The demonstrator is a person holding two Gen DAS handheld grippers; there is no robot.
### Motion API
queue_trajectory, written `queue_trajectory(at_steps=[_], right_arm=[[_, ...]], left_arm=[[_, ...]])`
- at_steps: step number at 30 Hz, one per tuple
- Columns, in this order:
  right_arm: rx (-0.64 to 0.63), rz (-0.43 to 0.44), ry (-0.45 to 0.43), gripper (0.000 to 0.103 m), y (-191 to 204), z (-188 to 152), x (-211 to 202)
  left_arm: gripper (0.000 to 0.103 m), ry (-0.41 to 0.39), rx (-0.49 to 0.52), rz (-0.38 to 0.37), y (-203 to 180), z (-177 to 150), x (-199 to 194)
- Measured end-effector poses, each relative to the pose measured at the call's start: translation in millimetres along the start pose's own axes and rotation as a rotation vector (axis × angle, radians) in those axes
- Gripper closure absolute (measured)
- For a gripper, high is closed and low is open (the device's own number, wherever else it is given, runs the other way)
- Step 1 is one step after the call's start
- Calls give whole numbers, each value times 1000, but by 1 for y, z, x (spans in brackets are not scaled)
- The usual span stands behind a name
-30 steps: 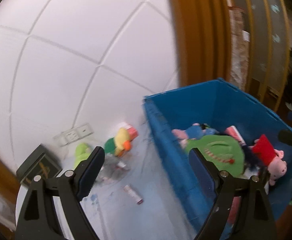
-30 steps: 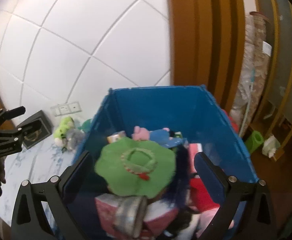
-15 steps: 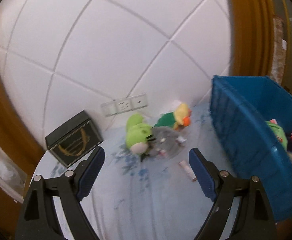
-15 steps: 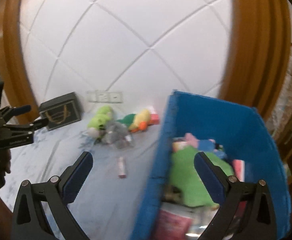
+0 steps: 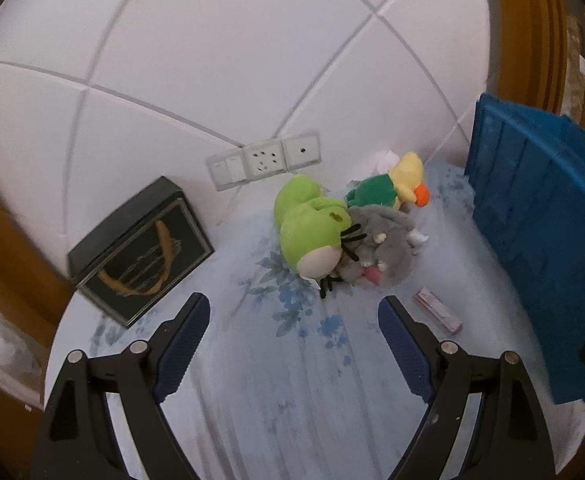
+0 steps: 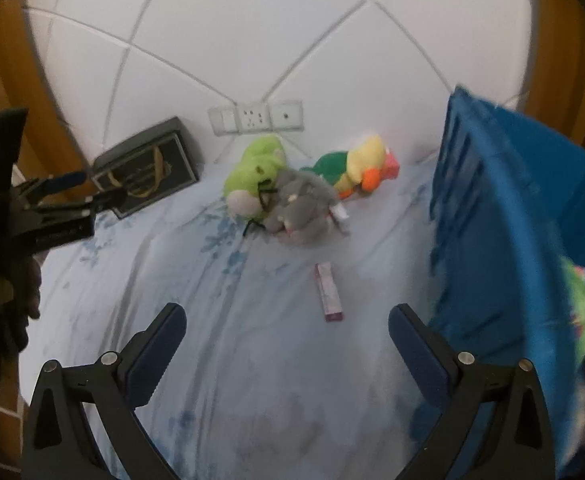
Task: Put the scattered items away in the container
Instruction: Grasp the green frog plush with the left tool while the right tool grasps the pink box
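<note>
Left claw (image 5: 294,322): I see its jaws spread wide with nothing between them, hovering over the bed sheet (image 5: 292,380).
Right claw (image 6: 286,330): mine here is also spread wide and empty, above the same sheet (image 6: 252,360).
Pink tube (image 6: 329,292): it lies flat on the sheet, just ahead of my right claw and apart from the toys; in the left view it sits near the right finger (image 5: 437,311).
Grey plush (image 5: 380,248): it rests against the green plush (image 5: 312,232).
Duck plush (image 5: 392,188): yellow head, green body, just behind the grey one, near the wall.
Blue container (image 6: 504,248): it stands on my right side, with toys partly visible inside.
Black box (image 5: 140,248): it leans at the wall, left of the plush pile.
Wall sockets (image 5: 264,160): I see them above the toys.
</note>
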State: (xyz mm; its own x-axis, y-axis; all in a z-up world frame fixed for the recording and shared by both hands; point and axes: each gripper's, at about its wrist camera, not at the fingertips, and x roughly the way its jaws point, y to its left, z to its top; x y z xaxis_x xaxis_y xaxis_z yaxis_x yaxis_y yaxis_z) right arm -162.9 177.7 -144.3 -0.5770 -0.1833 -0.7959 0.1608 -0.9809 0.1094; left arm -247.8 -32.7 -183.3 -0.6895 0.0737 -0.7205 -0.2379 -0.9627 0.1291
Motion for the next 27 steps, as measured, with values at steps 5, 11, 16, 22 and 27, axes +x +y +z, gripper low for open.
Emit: queue_trajectory(at_steps=[5,11,16,22,27], right_arm=[[46,-34,18,0,-5,-9,66],[97,-63,69,0,-22,-28,147],[166,-79,85,0,-49,-36,197],[156,-149,125,0,-63,-34,255],[113,-174,114,1,-61,-33,282]], left_arm=[[17,-6,81,-30,-8,2,78],[17,7,160,-59,-32,6,178],[17,37,220,3,-44,5,246],[15,21,230,47,-54,15,289],[11,34,192,130,-51,23,311]])
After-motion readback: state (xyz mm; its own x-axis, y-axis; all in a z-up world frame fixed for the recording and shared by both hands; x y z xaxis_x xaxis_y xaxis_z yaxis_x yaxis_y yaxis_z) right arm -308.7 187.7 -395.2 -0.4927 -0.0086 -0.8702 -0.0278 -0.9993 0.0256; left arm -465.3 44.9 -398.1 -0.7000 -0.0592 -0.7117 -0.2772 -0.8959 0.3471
